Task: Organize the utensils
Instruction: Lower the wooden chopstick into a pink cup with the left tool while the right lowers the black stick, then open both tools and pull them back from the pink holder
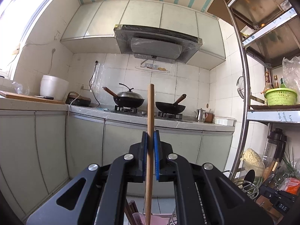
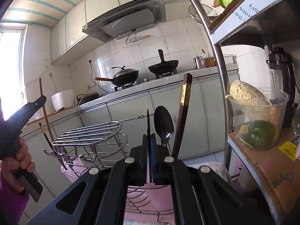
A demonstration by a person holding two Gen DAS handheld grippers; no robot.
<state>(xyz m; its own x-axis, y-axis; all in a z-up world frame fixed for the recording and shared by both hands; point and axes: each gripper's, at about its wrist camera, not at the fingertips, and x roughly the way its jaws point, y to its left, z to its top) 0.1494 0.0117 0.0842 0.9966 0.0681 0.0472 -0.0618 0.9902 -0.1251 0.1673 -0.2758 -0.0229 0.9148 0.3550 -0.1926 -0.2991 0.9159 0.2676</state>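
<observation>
In the left wrist view my left gripper (image 1: pixel 151 138) is shut on a pale wooden chopstick (image 1: pixel 150 108) that stands nearly upright between the blue pads. Its lower end reaches down to a pink holder (image 1: pixel 157 219) with dark chopsticks (image 1: pixel 131 211) in it. The right wrist view shows a hand holding this gripper (image 2: pixel 41 99) and chopstick (image 2: pixel 44 112) at the far left, above the pink holder (image 2: pixel 65 169). My right gripper (image 2: pixel 150 138) is shut, with a thin dark utensil (image 2: pixel 148 121) sticking up from between its pads. A black spoon (image 2: pixel 163 125) and a brown chopstick (image 2: pixel 184 103) stand just behind it.
A chrome wire rack (image 2: pixel 88 133) with hooks sits beside the pink holder. The curved steel post (image 2: pixel 215 60) of a shelf unit rises at the right, with a tub of vegetables (image 2: pixel 256 116) and a blender (image 2: pixel 281 86) on it. Across the room, two woks (image 1: pixel 129 99) sit on the stove.
</observation>
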